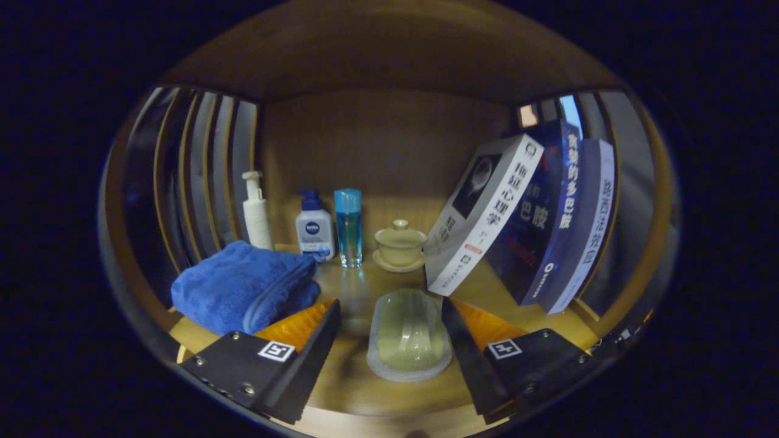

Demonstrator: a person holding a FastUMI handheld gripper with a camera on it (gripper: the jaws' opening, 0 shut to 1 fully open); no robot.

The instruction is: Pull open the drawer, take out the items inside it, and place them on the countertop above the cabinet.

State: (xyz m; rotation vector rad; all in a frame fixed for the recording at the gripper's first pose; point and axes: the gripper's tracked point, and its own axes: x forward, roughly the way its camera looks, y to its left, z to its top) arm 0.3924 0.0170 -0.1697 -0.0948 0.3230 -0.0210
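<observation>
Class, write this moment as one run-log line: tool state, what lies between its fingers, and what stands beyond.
tool: open | between fingers: pale green soap, not gripped | beyond: lidded cup, blue towel, bottles, leaning books

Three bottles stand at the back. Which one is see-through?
The blue bottle, rightmost of the three, beside the lidded cup: liquid shows through it. The pump bottles are opaque white. The open gripper straddles a green item.

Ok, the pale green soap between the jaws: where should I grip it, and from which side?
Grip the soap across its long sides, coming straight ahead as the gripper already points. It lies lengthwise between the open jaws on a white pad, neither jaw touching it.
</observation>
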